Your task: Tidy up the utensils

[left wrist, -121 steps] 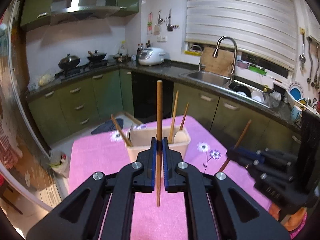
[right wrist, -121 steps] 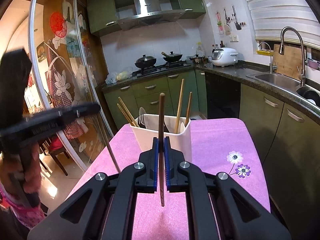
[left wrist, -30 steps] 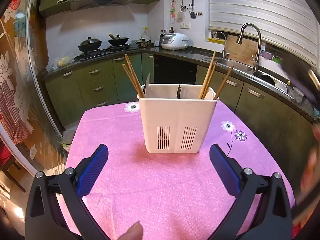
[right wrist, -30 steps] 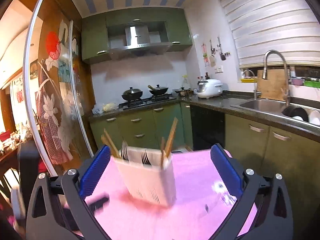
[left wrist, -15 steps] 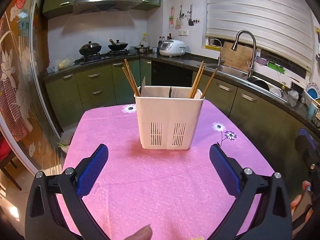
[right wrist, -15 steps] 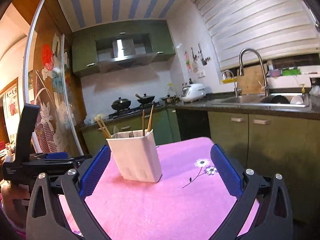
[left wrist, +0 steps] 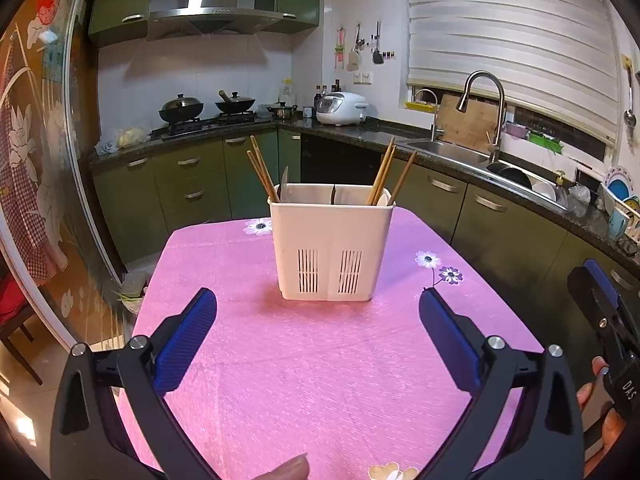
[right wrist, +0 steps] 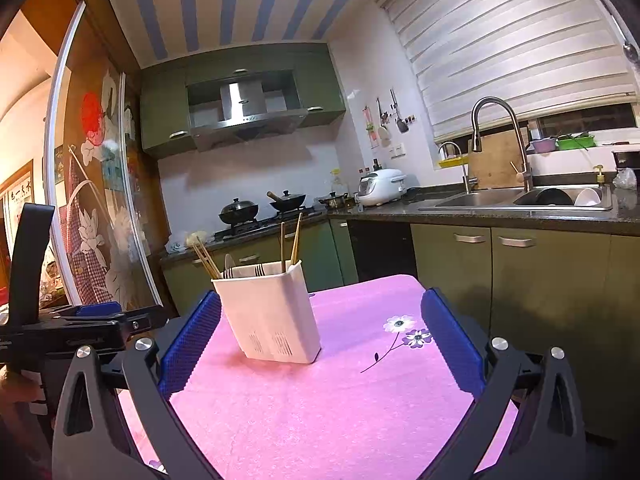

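— left gripper [left wrist: 318,332]? right gripper [right wrist: 320,344]?
— both wide apart, holding nothing.
— white utensil holder [left wrist: 331,242]?
— standing on the pink tablecloth [left wrist: 320,380], past the blue pads [left wrist: 186,334].
— inside?
— chopsticks [left wrist: 262,174] sticking out left and right. fork tips just peeking. lower parts hidden by the wall.
— bottom edge?
— a fingertip [left wrist: 290,470], cut off.

Caddy [left wrist: 331,240] stands on worktop [left wrist: 280,380], toward its far end. Chopsticks [left wrist: 262,176] in caddy's left compartment, more [left wrist: 384,176] in its right. Sink [left wrist: 444,152] behind caddy, to the right.
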A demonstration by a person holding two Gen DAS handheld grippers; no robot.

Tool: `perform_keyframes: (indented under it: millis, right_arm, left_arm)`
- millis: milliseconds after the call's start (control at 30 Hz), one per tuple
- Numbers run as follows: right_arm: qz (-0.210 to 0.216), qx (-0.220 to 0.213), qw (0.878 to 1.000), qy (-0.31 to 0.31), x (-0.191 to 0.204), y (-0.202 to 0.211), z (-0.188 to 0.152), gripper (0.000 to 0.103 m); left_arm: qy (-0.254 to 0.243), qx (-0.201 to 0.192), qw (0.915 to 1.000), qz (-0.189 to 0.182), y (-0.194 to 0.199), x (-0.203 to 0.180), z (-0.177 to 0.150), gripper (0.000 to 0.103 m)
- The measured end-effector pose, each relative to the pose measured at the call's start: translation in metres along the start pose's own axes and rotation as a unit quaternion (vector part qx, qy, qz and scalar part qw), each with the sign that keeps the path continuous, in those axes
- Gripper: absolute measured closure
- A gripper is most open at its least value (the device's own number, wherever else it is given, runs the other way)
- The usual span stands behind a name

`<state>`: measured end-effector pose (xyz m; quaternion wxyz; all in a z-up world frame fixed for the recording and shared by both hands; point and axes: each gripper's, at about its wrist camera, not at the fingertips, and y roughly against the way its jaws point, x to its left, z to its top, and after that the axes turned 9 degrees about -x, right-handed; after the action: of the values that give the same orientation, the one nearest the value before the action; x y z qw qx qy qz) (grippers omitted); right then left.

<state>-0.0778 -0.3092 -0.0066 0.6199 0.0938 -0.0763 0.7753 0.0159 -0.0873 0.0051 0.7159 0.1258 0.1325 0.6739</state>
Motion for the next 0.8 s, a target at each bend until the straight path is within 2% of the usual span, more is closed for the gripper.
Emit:
perform_keyframes:
  millis: [800]
  right_arm:
    - [-0.003, 0.018, 1.000, 0.008, 0.002, -0.014, -0.006, 0.004]
  left_arm:
    - [0.005, 0.002, 1.0000, 0.002, 0.002, 0.007, -0.002, 0.007]
